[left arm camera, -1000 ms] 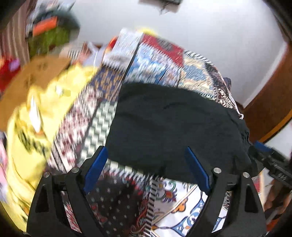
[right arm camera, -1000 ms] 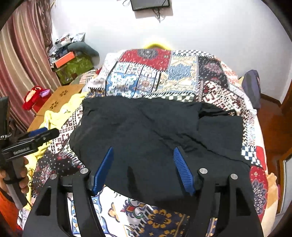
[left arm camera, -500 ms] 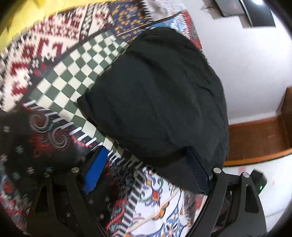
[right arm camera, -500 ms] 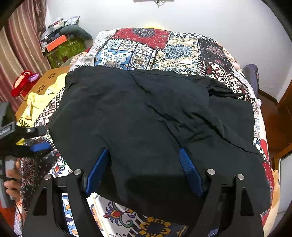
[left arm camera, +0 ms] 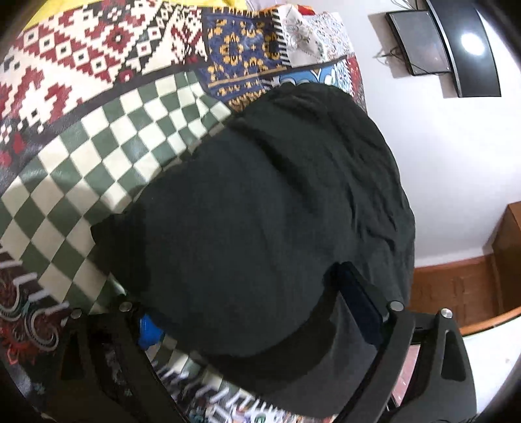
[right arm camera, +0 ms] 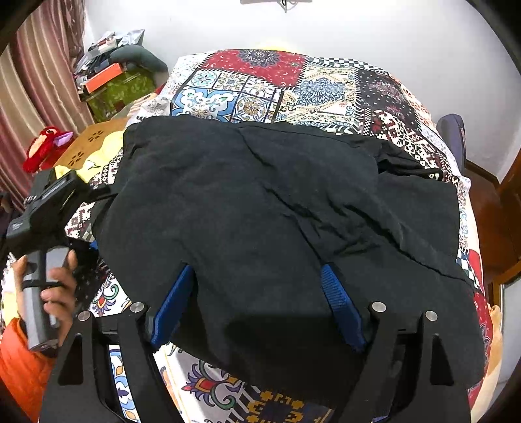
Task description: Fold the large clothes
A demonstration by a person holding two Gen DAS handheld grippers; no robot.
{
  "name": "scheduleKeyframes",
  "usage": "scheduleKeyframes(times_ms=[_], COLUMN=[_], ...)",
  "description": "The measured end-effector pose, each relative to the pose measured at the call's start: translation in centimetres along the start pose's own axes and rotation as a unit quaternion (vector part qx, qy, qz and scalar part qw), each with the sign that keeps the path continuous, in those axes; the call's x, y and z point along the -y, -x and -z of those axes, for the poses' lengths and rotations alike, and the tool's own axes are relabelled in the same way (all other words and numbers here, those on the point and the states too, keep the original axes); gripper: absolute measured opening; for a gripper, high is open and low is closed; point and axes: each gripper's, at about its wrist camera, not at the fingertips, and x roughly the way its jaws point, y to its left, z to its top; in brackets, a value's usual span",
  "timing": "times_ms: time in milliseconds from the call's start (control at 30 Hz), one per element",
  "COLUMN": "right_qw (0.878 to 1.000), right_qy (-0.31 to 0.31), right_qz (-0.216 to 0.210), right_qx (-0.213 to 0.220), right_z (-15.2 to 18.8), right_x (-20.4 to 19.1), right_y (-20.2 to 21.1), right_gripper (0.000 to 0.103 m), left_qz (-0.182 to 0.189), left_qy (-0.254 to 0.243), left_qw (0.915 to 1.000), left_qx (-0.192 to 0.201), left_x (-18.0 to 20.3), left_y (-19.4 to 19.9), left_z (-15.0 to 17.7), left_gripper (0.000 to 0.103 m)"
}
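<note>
Overhead, patchwork bedspread [right arm camera: 293,84], white wall [right arm camera: 358,29]

Our left gripper [left arm camera: 250,299] tilts downward, rolled to one side, its jaws opening wide, one blue pad [left arm camera: 148,330] low at the left. Our left hand [right arm camera: 49,289], in an orange sleeve [right arm camera: 19,354], wraps its handle. Our right gripper [right arm camera: 257,306] points steeply down, jaws spread wide, both pads showing.
</note>
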Motion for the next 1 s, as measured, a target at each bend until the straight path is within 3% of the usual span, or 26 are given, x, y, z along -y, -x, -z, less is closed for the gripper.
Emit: scheduleKeyframes(times_ms=[100,167,267,400,533,667,833,933,1000], right_qw=[1.0,1.0,1.0,0.999,0.998,0.998,0.997,0.996,0.993], right_qy=[-0.006,-0.008,-0.019,-0.035,-0.059,-0.051,-0.012,0.022,0.039], right_qz=[-0.003,-0.003,-0.001,0.005,-0.017,-0.043,-0.074,-0.08,-0.094], right_qx=[-0.004,-0.008,-0.018,-0.032,-0.027,-0.008,0.003,-0.017,-0.057], right_z=[-0.1,-0.1,-0.2,-0.3,-0.7,-1.7,-2.7,-2.5,-1.6], right_x=[0.0,0.1,0.3,0.6,0.1,-2.5,-7.1,-9.9,-11.7], right_y=[0.1,0.2,0.5,1.4,3.0,4.7,4.9,3.0,0.3], right_gripper=[0.08,0.08,0.078,0.077,0.077,0.077,0.077,0.077,0.077], left_qz=[-0.033,-0.05,-0.063,-0.076,-0.085,-0.116,-0.164,-0.192,-0.197], left_qy=[0.001,0.0,-0.028,-0.078,-0.13,-0.183,-0.231,-0.264,-0.283], left_qw=[0.999,0.9977,0.9958,0.9916,0.9817,0.9605,0.9267,0.9012,0.893], left_qx=[0.029,0.047,0.06,0.069,0.11,0.174,0.247,0.285,0.29], left_x=[0.4,0.8,1.9,4.3,7.0,9.1,9.8,10.0,10.1], left_y=[0.3,0.9,2.2,5.1,9.7,14.8,19.6,21.4,21.9], left_z=[-0.2,-0.6,-1.1,-0.7,0.6,2.3,4.3,5.5,6.3], left_gripper=[0.079,0.059,0.041,0.037,0.035,0.034,0.034,0.034,0.034])
